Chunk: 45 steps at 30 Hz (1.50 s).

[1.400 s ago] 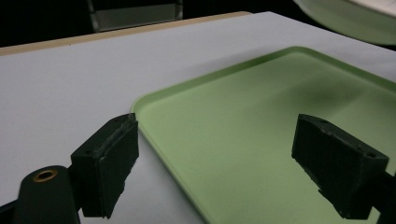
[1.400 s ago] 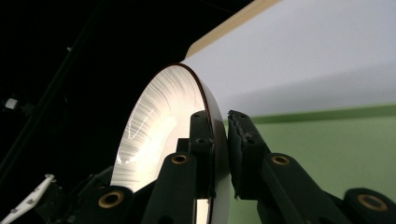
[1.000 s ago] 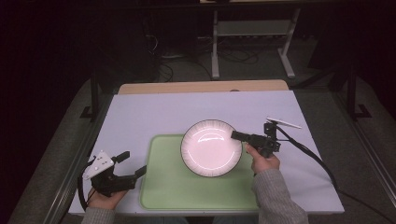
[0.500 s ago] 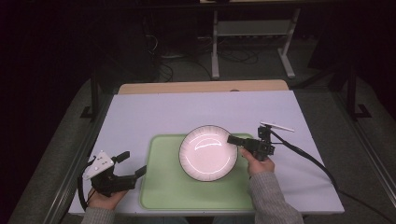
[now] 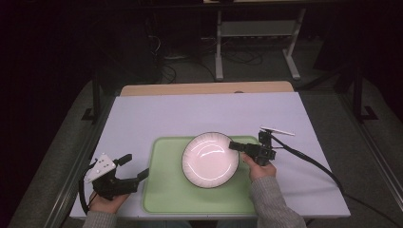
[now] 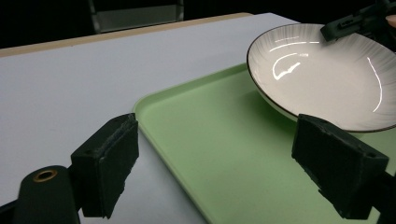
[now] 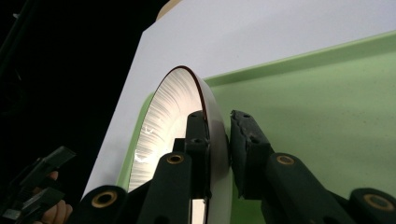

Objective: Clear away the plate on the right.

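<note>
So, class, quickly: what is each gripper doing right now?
Left gripper: open, holding nothing, beside the tray.
Right gripper: closed on the plate rim.

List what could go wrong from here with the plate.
1. The right gripper pinches only the plate's thin rim, one jaw inside and one outside; the glossy plate might slip or tip.
2. The plate hangs tilted above the green tray, so a drop could chip it.
3. The left gripper, jaws open, waits at the tray's left edge, too far off to steady the plate.
</note>
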Tool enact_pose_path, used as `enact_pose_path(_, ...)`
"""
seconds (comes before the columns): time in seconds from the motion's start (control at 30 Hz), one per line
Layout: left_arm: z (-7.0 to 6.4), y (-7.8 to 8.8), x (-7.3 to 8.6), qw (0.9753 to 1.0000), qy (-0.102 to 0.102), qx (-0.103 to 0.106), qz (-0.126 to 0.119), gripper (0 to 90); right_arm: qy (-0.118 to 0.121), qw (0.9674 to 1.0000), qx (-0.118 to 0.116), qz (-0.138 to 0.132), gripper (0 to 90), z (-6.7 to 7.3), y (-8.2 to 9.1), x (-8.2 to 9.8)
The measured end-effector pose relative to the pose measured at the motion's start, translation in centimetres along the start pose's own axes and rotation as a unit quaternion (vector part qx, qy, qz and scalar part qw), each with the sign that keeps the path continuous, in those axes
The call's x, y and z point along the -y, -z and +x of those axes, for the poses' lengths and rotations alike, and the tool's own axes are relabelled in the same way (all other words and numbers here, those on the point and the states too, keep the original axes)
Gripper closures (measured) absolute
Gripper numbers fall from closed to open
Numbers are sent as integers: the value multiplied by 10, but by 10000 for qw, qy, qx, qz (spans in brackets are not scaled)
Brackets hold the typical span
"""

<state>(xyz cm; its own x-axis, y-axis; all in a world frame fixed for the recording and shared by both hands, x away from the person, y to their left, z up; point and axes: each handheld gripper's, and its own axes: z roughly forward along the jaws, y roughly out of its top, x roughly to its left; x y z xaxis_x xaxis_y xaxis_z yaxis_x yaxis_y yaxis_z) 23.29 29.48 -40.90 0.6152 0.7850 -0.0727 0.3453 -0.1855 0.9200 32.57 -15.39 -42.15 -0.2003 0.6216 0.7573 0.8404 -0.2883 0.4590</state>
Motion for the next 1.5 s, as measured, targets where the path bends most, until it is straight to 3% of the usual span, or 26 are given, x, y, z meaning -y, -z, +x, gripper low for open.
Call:
enact_pose_path(0.33,0,1,0,10000,7,1,-10,144,-5,9997,161,158,764,-5,-6,3)
enact_pose_path(0.67,0,0,0,10000,-2,9,5,144,72,9979,418,499,790,-8,-4,1)
enact_pose_path(1.13,0,0,0,10000,3,9,26,144,323,9924,769,909,823,-12,-3,2)
enact_pose_path(1.37,0,0,1,10000,17,12,17,144,516,9872,1036,1099,810,-16,-5,6)
enact_pose_path(1.5,0,-1,0,10000,10,16,33,145,549,9874,1024,1073,783,-15,-2,5)
